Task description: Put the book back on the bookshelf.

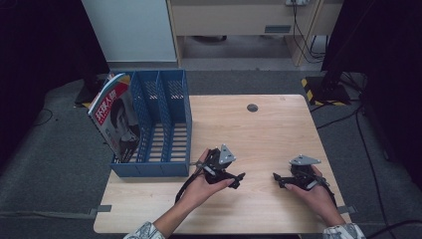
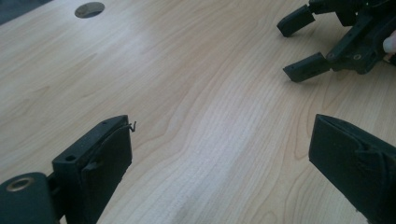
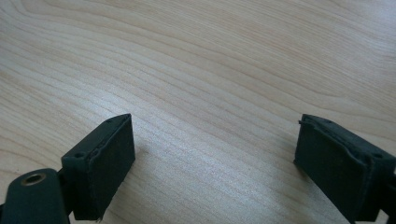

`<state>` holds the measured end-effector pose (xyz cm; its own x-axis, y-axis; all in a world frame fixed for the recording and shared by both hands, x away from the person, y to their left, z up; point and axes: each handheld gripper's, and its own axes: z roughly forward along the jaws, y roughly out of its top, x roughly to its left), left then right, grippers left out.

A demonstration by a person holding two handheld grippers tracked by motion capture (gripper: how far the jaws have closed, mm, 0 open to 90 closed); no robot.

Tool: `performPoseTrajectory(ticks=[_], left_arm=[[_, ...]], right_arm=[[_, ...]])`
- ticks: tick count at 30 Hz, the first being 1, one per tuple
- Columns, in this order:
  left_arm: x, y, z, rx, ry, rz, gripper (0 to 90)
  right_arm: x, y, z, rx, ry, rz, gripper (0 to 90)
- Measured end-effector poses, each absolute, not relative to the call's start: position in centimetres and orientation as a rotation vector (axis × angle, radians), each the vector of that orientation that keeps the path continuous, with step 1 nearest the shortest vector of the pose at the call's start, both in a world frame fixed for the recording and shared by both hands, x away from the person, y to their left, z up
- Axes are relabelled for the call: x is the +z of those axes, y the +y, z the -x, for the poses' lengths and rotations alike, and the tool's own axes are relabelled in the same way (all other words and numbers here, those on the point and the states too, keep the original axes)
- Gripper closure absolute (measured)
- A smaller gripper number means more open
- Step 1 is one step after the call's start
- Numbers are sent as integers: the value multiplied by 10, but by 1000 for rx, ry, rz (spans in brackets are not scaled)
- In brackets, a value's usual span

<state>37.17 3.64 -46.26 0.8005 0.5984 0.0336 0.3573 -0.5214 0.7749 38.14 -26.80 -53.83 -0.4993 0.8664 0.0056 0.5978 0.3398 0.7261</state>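
Observation:
A blue file rack (image 1: pixel 164 124) with several slots stands at the left of the wooden table (image 1: pixel 259 134). A magazine (image 1: pixel 115 117) with a portrait on its cover leans in the rack's leftmost slot. My left gripper (image 1: pixel 238 179) rests low over the table just right of the rack's front, open with nothing between its jaws (image 2: pixel 219 149). My right gripper (image 1: pixel 276 179) rests near the front right, jaws pointing left, also open and empty (image 3: pixel 215 149). The right gripper (image 2: pixel 303 46) shows in the left gripper view at the upper right.
A round cable hole (image 1: pixel 252 107) sits near the table's far edge, seen too as the cable hole (image 2: pixel 89 9) in the left gripper view. Dark curtains and floor cables surround the table; a pale cabinet stands behind.

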Motion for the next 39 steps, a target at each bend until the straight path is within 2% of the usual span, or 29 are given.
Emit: performPoseTrajectory(ticks=[17,39], left_arm=[[-505,19,-375,341,751,-2295,42],[-532,30,-407,378,906,-2257,47]], right_arm=[[-538,-268,-382,959,2230,-1284,120],[-538,-268,-382,962,2233,-1282,119]])
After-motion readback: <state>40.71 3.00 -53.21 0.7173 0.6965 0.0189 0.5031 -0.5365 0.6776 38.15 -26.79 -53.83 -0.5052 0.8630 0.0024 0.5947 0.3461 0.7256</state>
